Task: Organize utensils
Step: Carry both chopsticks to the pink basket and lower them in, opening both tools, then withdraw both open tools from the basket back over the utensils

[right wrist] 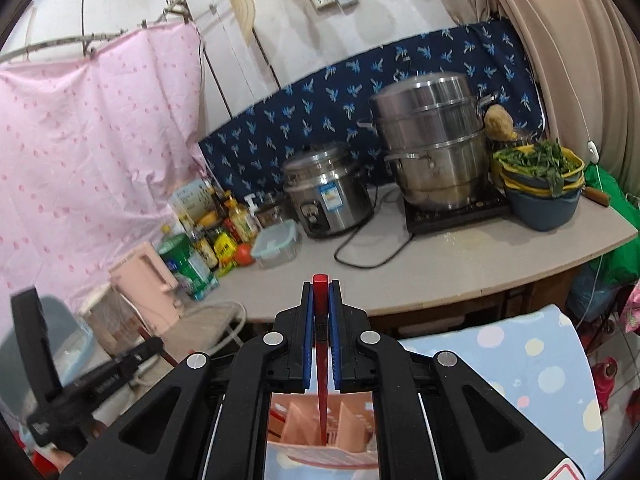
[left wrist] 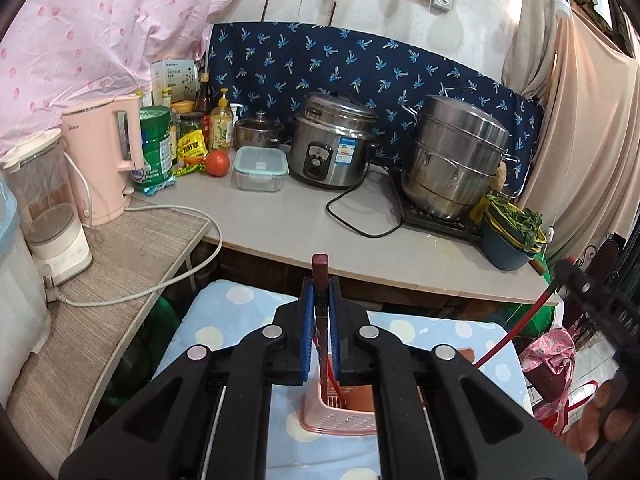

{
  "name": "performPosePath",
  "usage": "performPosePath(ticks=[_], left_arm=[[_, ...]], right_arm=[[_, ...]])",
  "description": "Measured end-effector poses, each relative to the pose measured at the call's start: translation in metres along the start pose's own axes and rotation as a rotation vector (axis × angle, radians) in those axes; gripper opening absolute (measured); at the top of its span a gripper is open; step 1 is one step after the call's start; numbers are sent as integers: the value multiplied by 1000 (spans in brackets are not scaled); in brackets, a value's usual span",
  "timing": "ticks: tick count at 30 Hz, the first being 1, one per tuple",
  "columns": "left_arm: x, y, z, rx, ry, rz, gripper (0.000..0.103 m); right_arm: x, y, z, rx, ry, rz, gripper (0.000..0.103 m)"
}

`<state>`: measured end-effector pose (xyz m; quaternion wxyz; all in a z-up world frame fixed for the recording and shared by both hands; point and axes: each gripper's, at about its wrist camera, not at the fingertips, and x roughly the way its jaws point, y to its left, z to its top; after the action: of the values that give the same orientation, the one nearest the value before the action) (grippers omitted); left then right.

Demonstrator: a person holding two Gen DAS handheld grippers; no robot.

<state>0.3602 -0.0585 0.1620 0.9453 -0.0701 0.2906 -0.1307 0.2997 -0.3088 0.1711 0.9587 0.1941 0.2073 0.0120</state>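
A: Cramped kitchen corner. Grey tabletop (left wrist: 304, 220) along a wall hung with dark blue patterned cloth (left wrist: 360, 64); pink spotted sheet (left wrist: 80, 40) to the side. What stands on top?

B: Pink kettle (left wrist: 100, 160), green can (left wrist: 154, 148), bottles and jars in a cluster, one tomato (left wrist: 217, 163), a clear lidded box (left wrist: 260, 168), a steel rice cooker (left wrist: 332, 140), a tall steel steamer pot (left wrist: 452, 160) on a black hob, and a blue basin (left wrist: 508, 240) holding leafy greens at the far end.

A: Lower level?

B: A surface under a blue sheet with pale dots (left wrist: 224, 320), in front of the tabletop. A pink slotted utensil basket (left wrist: 340, 412) sits on it, divided into compartments.

A: Left claw (left wrist: 321, 292)?

B: Nearly closed, blue pads pinching a dark red chopstick (left wrist: 320, 276). The stick stands upright, top end poking above the fingertips, lower end running down into the basket. Which compartment, I cannot tell.

A: Right claw (right wrist: 320, 296)?

B: Same posture. Pressed tight on a bright red chopstick (right wrist: 321, 344), also upright, its thin tip down inside the basket between the dividers, as seen from the right wrist view.

A: The two claws relative to each other?

B: Close, side by side over the basket. Each shows at the edge of the other's view.
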Motion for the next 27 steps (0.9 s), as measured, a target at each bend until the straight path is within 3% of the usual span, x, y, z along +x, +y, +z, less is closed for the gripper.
performPosePath(ticks=[5,10,19,27], left_arm=[[1,3,-8,-10,23,10,12],[-11,6,-13,-4,17,21,30],[-45,11,-36,3,21,38,31],[-71,16,-94,24,101,53,33]], right_arm=[[7,-6,-21,8,46,-27,12],[-7,-14,-29,28,50,-29,18],[-48,-16,-68,-5,95,-33,24],[-89,-20,-138,-9,206,-37,24]])
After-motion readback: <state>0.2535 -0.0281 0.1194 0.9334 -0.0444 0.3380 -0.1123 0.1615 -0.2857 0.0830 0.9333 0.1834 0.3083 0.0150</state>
